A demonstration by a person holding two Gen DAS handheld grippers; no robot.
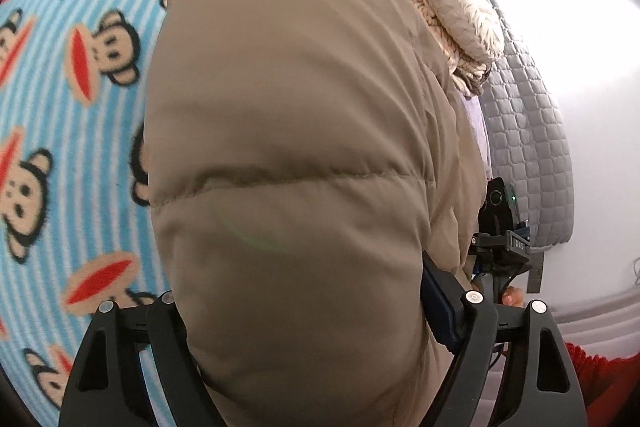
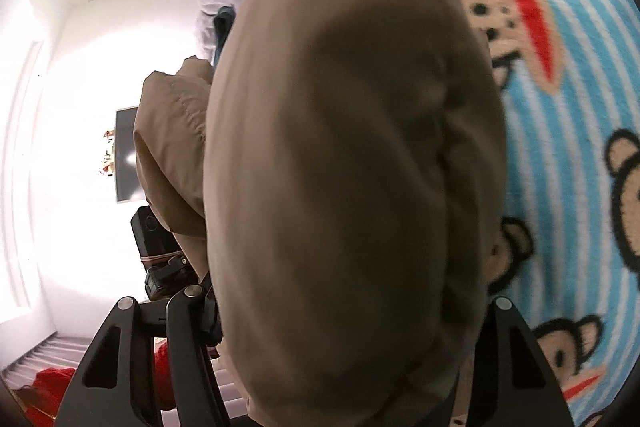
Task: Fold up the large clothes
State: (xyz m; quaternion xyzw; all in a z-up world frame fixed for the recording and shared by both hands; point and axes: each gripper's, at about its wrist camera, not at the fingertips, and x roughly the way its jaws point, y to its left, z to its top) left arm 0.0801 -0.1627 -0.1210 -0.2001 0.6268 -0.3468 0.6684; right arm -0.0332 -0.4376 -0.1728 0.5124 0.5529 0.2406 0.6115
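Puffy tan quilted jacket bulges between both hand-held grippers.
Left and right each clamp thick padding above the monkey-print blue striped blanket; folding over next.

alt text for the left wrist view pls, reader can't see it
A puffy tan jacket fills the middle of the frame, bulging between the fingers of the left gripper. Under it, at left, lies a blue striped blanket printed with cartoon monkeys. At right are a grey quilted pad, a pale fuzzy garment and the right gripper.
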